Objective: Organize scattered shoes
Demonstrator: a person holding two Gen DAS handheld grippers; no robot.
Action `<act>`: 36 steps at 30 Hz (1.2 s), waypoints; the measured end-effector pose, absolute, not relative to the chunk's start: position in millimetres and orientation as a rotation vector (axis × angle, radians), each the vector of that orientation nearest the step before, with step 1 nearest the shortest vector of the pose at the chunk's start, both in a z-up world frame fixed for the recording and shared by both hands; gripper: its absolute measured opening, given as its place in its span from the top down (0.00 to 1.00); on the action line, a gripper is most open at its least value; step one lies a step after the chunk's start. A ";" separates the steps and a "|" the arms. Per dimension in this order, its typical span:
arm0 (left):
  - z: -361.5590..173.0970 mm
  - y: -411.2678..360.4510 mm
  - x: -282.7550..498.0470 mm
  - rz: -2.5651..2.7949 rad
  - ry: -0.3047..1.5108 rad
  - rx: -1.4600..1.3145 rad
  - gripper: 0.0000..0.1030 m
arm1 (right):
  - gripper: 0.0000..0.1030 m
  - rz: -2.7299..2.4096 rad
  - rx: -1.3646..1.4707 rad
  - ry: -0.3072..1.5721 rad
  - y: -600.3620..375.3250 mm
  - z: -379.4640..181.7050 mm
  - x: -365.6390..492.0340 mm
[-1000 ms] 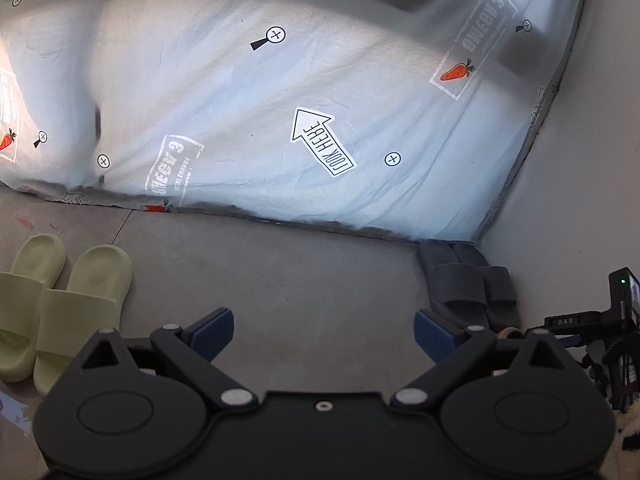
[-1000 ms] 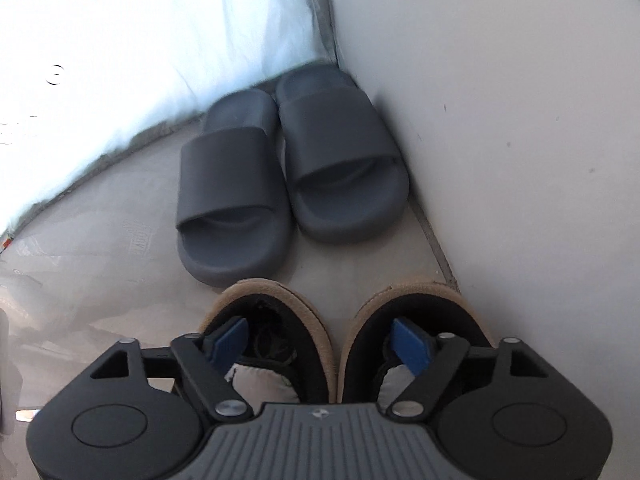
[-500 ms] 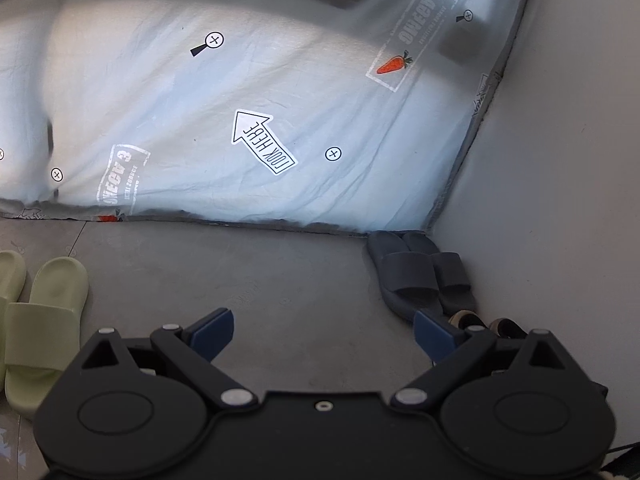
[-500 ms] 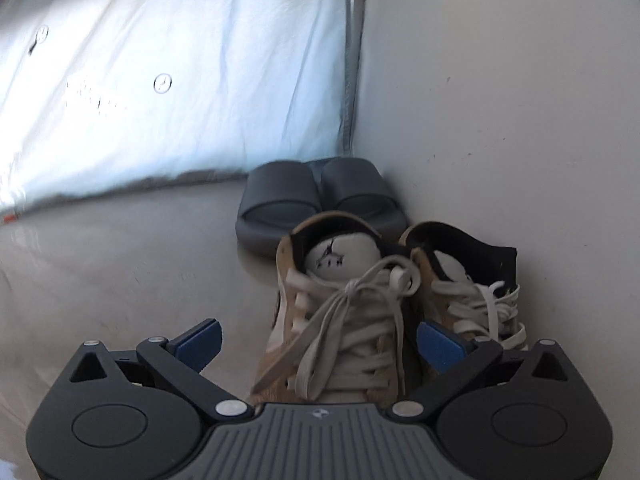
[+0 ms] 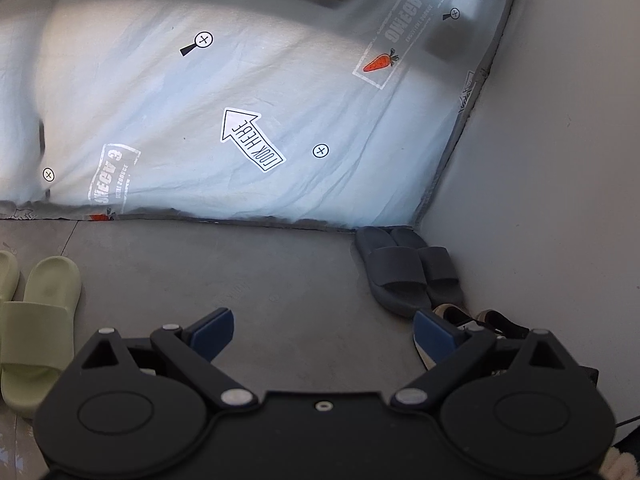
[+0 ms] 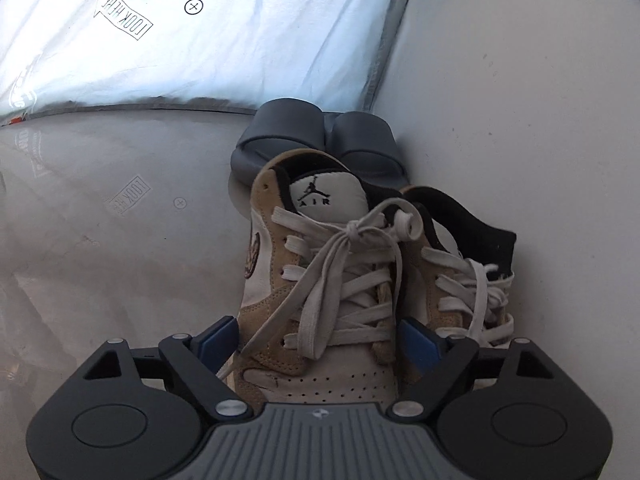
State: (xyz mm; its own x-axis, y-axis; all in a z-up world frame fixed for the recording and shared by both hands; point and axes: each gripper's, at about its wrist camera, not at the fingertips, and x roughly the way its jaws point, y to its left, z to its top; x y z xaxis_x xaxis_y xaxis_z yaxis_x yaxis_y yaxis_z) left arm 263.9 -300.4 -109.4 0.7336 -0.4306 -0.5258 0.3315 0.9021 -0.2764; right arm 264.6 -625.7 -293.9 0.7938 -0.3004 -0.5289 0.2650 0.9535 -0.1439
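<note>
Right wrist view: the right gripper (image 6: 318, 342) straddles the left tan Jordan sneaker (image 6: 320, 280), jaws spread, apparently not clamping it. Its mate (image 6: 464, 280) stands alongside by the wall (image 6: 520, 100), behind grey slides (image 6: 316, 140). Left gripper (image 5: 320, 332) hangs released above the floor (image 5: 240, 272), green slides (image 5: 36, 328) to its left.

My own body hides the toe of the tan sneaker (image 6: 320, 300) between my right fingers (image 6: 216, 338). Left of my left fingers (image 5: 210, 330), the outer green slide (image 5: 6, 276) is cut off by the frame edge. Beyond my right-hand finger there, the sneakers are mostly covered.
</note>
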 end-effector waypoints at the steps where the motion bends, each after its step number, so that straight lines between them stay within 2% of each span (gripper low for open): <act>1: -109.9 -300.6 264.5 -0.422 0.622 -0.171 0.05 | 0.15 -0.299 -0.068 0.575 -628.1 -292.7 262.0; 4: -108.7 -302.0 263.0 -0.428 0.620 -0.170 0.05 | 0.19 -0.288 -0.069 0.556 -635.8 -286.7 251.6; 8: -111.1 -305.6 261.9 -0.437 0.624 -0.161 0.05 | 0.21 -0.409 0.089 0.559 -662.8 -271.9 219.4; 12: -114.5 -310.4 263.1 -0.460 0.650 -0.165 0.05 | 0.51 -0.527 0.142 0.664 -689.0 -291.6 194.2; 13: -114.3 -311.7 262.3 -0.469 0.650 -0.162 0.05 | 0.57 -0.530 0.160 0.689 -693.6 -296.9 187.8; 14: -114.0 -312.6 261.4 -0.473 0.647 -0.159 0.05 | 0.59 -0.530 0.179 0.708 -697.5 -301.6 181.7; 24: -112.8 -310.0 256.5 -0.465 0.639 -0.160 0.05 | 0.59 -0.471 0.325 0.712 -698.6 -323.7 153.5; 36: -110.2 -308.0 256.3 -0.454 0.630 -0.160 0.05 | 0.59 -0.444 0.353 0.695 -711.4 -323.3 174.5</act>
State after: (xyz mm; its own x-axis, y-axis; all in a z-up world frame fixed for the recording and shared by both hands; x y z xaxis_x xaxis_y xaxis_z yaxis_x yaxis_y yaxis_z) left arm 256.3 -308.0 -110.2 0.7141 -0.4557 -0.5314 0.3598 0.8901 -0.2797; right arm 174.5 -711.4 -323.3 0.6823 -0.2717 -0.6787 0.5011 0.8498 0.1636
